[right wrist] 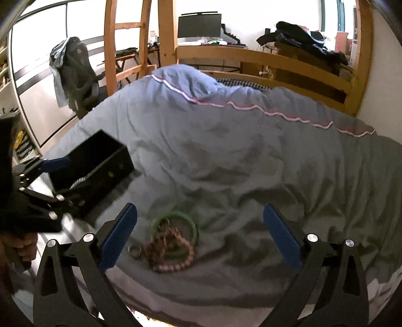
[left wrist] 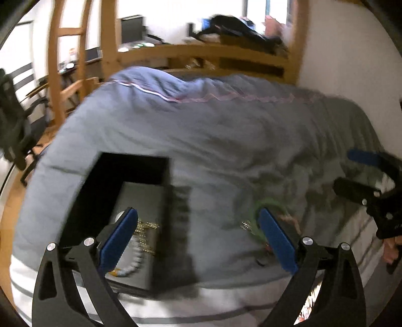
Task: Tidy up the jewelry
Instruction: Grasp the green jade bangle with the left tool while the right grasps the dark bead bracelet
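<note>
Nearby, a black box (right wrist: 100, 161) sits left of bracelets (right wrist: 173, 239)

A big bed with a blue blanket (right wrist: 226, 151) sits in a wooden frame (right wrist: 263, 57), near a dark chair (right wrist: 75, 75) and bright windows (left wrist: 266, 10).

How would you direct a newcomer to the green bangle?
Start at the blue-grey duvet covering the bed, then find the black box on it. Right of that lies a small jewelry pile; the green bangle is its only smooth, plain ring, beside pink beads.
</note>
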Demonstrator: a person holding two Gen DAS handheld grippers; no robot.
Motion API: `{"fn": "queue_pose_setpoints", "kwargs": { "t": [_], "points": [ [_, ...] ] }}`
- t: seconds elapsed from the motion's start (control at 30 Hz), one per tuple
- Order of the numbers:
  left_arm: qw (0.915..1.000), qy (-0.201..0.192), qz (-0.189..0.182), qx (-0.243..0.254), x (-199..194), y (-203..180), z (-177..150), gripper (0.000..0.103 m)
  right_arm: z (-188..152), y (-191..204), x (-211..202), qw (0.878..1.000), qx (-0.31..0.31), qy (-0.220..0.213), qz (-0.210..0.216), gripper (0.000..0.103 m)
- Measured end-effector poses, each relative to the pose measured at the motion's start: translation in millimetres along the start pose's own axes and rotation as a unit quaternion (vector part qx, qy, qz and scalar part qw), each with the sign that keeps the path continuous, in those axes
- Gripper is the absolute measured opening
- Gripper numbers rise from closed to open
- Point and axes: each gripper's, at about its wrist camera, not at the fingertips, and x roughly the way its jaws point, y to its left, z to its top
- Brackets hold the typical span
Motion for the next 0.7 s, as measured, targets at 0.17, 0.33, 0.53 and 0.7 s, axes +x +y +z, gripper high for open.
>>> {"fn": "queue_pose_setpoints", "kwargs": {
  "t": [0.17,0.33,0.53,0.7],
  "points": [
    [0.9994,0.007,0.0,0.034,29,-32,-4,0.096,-26,-5,11,0.999,-0.012,0.015,0.029,0.085],
    [0.9988,0.028,0.005,0.039,74,-46,4,0.096,-59,-14,45,0.996,0.026,0.057,0.066,0.06],
    [0.9962,0.082,-0.004,0.028,115,-42,-8,0.082,-65,-7,77,0.992,0.034,0.083,0.092,0.048],
    [0.9961,0.083,-0.029,0.012,119,-36,-9,0.071,-64,0,93,0.993,0.027,0.089,0.075,0.02]
  ]
}}
